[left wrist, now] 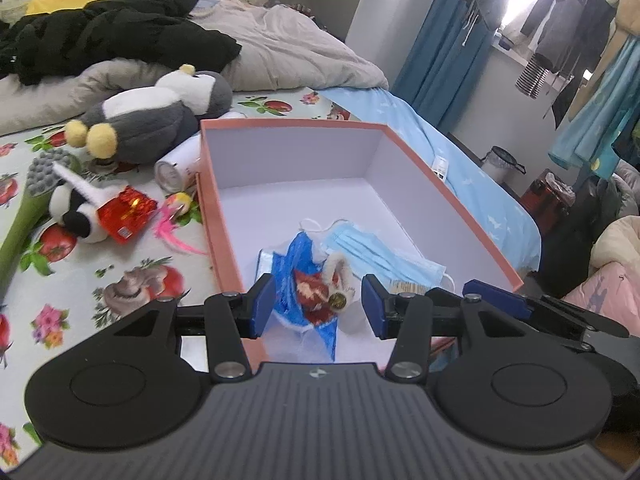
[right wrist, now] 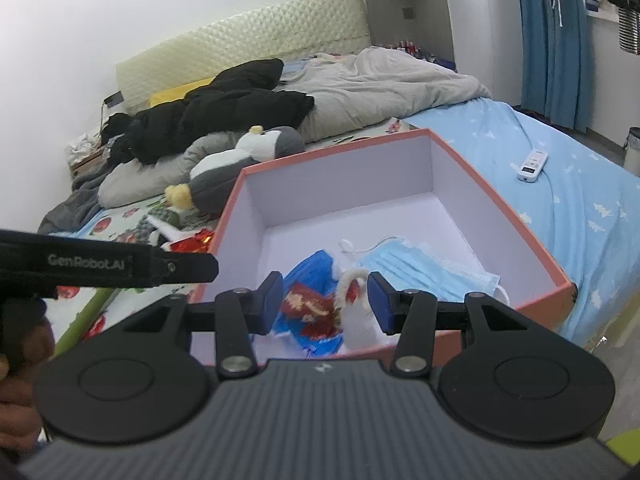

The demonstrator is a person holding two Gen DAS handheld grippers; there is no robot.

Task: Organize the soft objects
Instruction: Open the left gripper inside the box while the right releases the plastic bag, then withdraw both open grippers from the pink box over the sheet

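- Our left gripper [left wrist: 318,306] hangs over the near end of the box [left wrist: 472,216] with its jaws spread and nothing pinched; the blue pads stand clear on either side of the cloth toy [left wrist: 308,280] below them.
- Our right gripper [right wrist: 326,304] hangs just beside it, jaws likewise apart and gripping nothing, so the toy looks to us like something set down, not carried.
- The toy (a soft blue thing with a red patch and white fluffy trim) lies on the box floor at the near wall, touching a face mask [left wrist: 380,254] that lies flat toward the right wall.
- We judge both belong there: the open box serves as the bin for soft things, and its far half is bare, leaving room for more.
- Outside the box, on the flowered sheet [left wrist: 132,264] to its left, wait the likely next picks: a large grey and white plush [left wrist: 160,116] lying against the box's far left corner, and a small black and white plush [left wrist: 76,210] near a red foil packet [left wrist: 128,212].
- A white can [left wrist: 176,170] lies on its side just beside the box wall (hard, so we would probably leave it).
- A remote [right wrist: 532,166] rests well apart on the blue sheet [right wrist: 580,200].
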